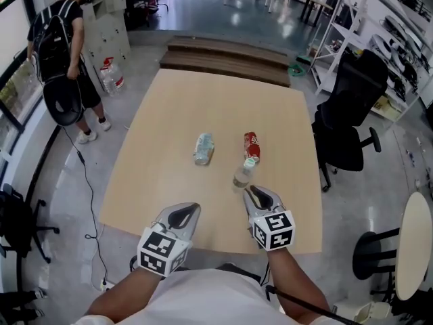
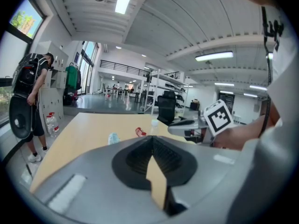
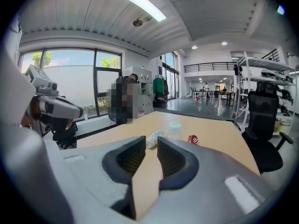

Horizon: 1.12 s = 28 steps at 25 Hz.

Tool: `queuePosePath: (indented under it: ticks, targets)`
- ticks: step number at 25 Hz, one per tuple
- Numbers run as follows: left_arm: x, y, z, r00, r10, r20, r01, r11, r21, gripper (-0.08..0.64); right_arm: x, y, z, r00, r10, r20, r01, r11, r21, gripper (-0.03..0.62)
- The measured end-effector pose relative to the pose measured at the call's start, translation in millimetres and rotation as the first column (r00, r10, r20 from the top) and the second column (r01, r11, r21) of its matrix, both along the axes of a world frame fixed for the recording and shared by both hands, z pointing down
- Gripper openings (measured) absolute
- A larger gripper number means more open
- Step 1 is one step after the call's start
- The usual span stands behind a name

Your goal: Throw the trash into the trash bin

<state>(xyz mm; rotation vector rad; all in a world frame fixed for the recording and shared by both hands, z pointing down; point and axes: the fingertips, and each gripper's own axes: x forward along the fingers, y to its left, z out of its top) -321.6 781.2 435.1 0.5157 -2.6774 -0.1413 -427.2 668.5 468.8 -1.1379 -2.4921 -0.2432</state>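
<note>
Looking down from the head: holding the left gripper (image 1: 191, 208) and the right gripper (image 1: 252, 190) side by side over the near part of the wooden table (image 1: 203, 100). Pointing the right gripper at a small upright bottle (image 1: 244, 172), with its tips close to it. Leaving a crumpled clear bottle (image 1: 203, 147) and a crushed red can (image 1: 252, 145) lying further out near the table's middle, apart from each other. Sharing the room with a person (image 1: 61, 53) wearing a backpack, off to the table's left.

Turning to the left gripper view: pressing the left jaws together with the tips meeting, gripping nothing. Facing across the table toward the three pieces of trash.

Turning to the right gripper view: holding the right jaws slightly apart, showing only bare tabletop in the narrow gap, clasping nothing. Aiming at the upright bottle (image 3: 174, 129), with the crumpled clear bottle (image 3: 155, 137) just left of it and the crushed red can (image 3: 193, 139) just right.
</note>
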Motion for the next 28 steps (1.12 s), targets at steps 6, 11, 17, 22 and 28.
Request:
queuePosePath:
  ticks: [6,11,17,22,28]
  targets:
    - [0.3,2.9,0.1,0.999,-0.034,-0.007,0.034,0.999,-0.014,0.009,-29.3,4.0,9.1,1.0,-0.007,0.009,0.006,1.0,0.022,0.115]
    - [5.7,13.5,-0.1,0.997,-0.071,-0.018,0.07,0.997,-0.016,0.009,-52.5,8.4,17.0,1.0,0.025,0.003,-0.025,0.999,0.031,0.143]
    - [14.0,24.2,3.7,0.993,-0.11,-0.029,0.109,0.994,-0.024,0.009,-72.2,10.2,25.3,0.999,0.052,-0.009,-0.051,0.998,0.028,0.163]
    - [20.7,25.9,5.3,0.991,-0.126,-0.036,0.126,0.992,-0.023,0.009,-84.3,16.2,26.7,0.999,0.044,-0.008,-0.044,0.999,0.003,0.186]
    - [27.9,30.6,6.7,0.988,-0.147,-0.042,0.146,0.989,-0.02,0.009,-93.8,24.1,31.9,0.999,0.035,0.001,-0.035,0.999,0.017,0.202]
